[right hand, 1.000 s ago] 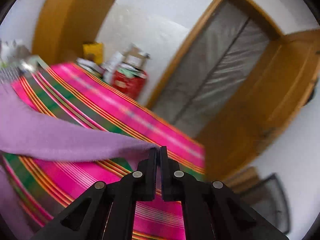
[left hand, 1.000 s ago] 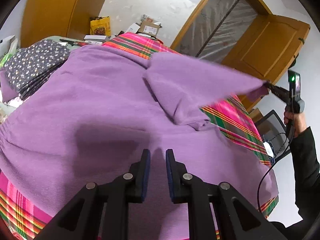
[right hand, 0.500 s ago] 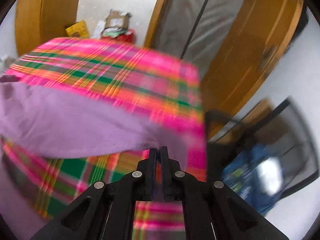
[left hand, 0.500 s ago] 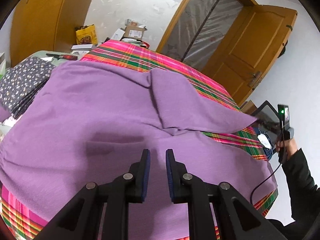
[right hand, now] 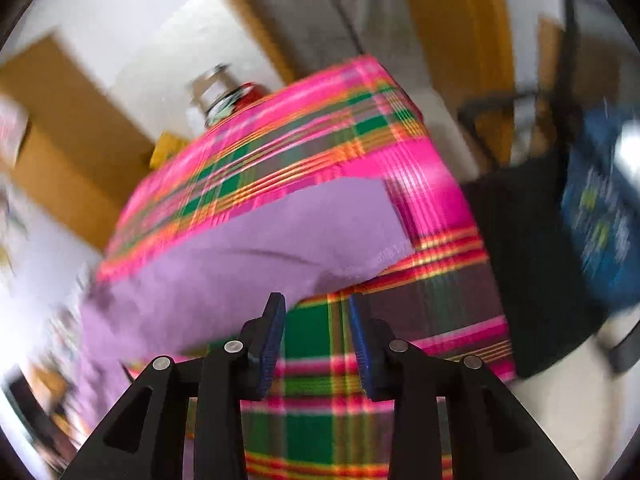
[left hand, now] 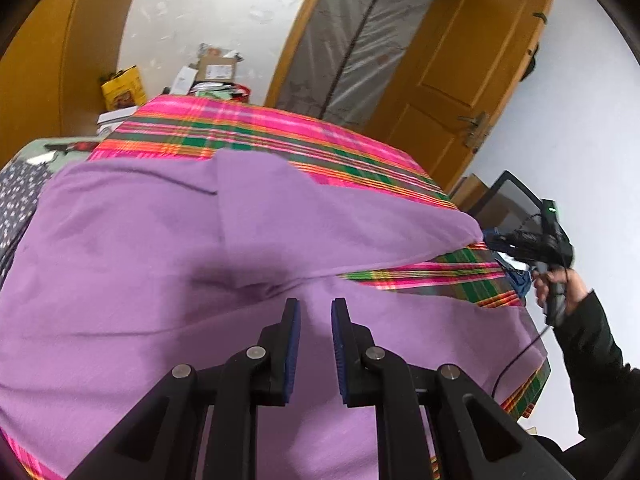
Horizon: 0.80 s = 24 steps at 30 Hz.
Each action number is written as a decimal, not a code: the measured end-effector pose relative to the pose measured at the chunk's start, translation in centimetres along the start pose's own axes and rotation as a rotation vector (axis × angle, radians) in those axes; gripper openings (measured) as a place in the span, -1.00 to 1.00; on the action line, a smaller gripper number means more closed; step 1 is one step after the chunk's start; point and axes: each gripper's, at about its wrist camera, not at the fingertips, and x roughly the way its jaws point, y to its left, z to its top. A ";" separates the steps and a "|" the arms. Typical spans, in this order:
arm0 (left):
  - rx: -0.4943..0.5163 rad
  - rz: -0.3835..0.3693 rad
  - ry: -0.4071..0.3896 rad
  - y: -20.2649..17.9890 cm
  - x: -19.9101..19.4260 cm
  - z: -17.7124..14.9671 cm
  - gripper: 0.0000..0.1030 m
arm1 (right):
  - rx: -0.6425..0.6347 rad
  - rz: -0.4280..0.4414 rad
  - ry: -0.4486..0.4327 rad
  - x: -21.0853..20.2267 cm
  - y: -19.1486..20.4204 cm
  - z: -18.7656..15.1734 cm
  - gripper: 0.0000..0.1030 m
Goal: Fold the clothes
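Left wrist view first: the purple garment (left hand: pixel 168 280) is spread over the plaid bedcover (left hand: pixel 256 132), covering most of its near side, with the pink, green and orange checks showing past the garment's far edge. One sleeve (left hand: pixel 328 220) is laid out toward the bedcover's right edge, its tip right by the right gripper (left hand: pixel 496 240), which a hand (left hand: pixel 560 284) in a dark sleeve holds just off that edge (a small green light glows on top of it). From here I can't tell whether the sleeve tip is in that gripper or just next to it. The left gripper (left hand: pixel 316 320) hangs over the garment's near part, its jaws parted a bit and opening, blue pads showing, nothing between them. Off the bedcover's left edge there's a dark cloth with small white dots (left hand: pixel 16 196). Beyond the far edge sit boxes and clutter against the wall, plus a wooden door (left hand: pixel 460 72) standing open.

Right wrist view (pretty blurry): the right gripper (right hand: pixel 316 320) has its jaws apart and opening, with only plaid bedcover (right hand: pixel 320 344) seen through the gap. The purple sleeve (right hand: pixel 260 248) lies on the bedcover just ahead and left of the fingers, its cuff end (right hand: pixel 394 250) flat near the bedcover's right edge, not pinched. A dark chair with something blue on it sits right of the bedcover.
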 end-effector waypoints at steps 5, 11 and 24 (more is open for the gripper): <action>0.020 -0.003 0.013 -1.0 0.4 0.0 -0.67 | 0.161 0.011 -0.038 1.8 -2.1 1.1 -0.35; 0.018 -0.002 0.037 -1.3 1.5 0.0 -0.67 | 0.130 -0.081 -0.127 1.5 -3.1 3.8 -0.34; 0.025 -0.012 0.066 -2.2 2.8 0.0 -0.67 | -0.129 -0.046 -0.040 4.4 -1.8 5.6 -0.62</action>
